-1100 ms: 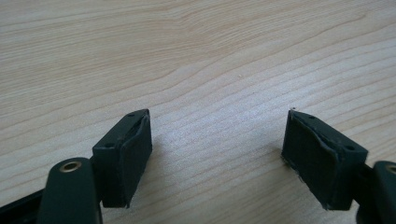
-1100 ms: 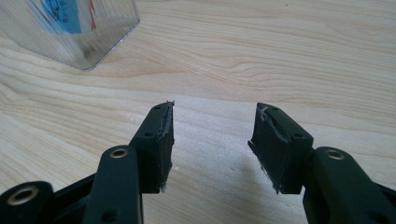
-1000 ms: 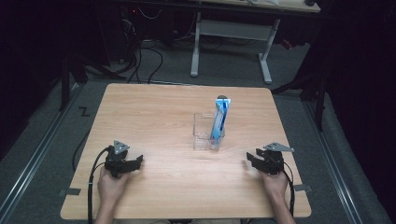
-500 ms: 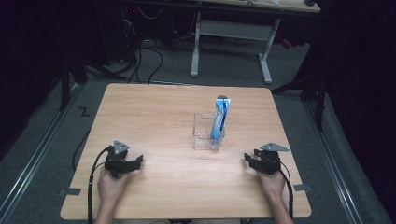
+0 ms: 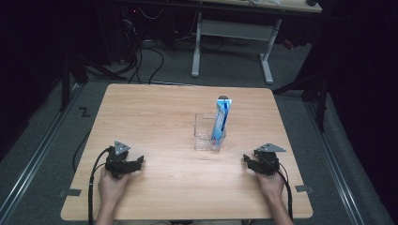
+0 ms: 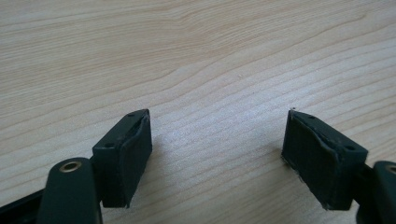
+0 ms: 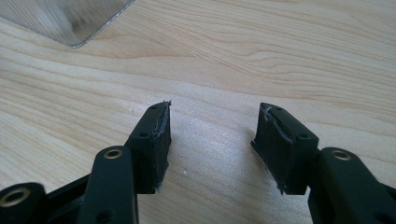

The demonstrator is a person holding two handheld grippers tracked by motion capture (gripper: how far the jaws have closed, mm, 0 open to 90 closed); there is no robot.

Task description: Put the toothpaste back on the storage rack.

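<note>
High view: going left to right, the left claw [image 5: 139, 161] rests near the table's [image 5: 159, 117] front-left corner, held by a hand that comes in over the front edge, its black cable trailing off that edge. Its jaws stand spread with nothing between them, and in the left gripper view the left claw [image 6: 217, 156] frames only bare wood grain; I judge it is parked there as a waiting pose, low and clear of the work.

Toward the middle of the table, a little nearer the right edge, stands a clear plastic box-shaped holder [image 5: 205, 133] with a blue-and-white tube-like pack [image 5: 220, 119] upright in its right part, leaning slightly and rising well above the rim. Standing it upright likely leaves its top free to be pinched from above or from the side.

The right claw [image 5: 246, 160] sits near the front-right corner, well apart from the holder. Its jaws have just been opening and stand spread, empty; the right gripper view shows the right claw [image 7: 210, 144] over bare wood, with a corner of the clear holder [image 7: 70, 21] cut off at the top left.

The pack's print is too small to read, the holder's inner walls are hard to make out, and whether the pack touches its floor I cannot tell.
</note>
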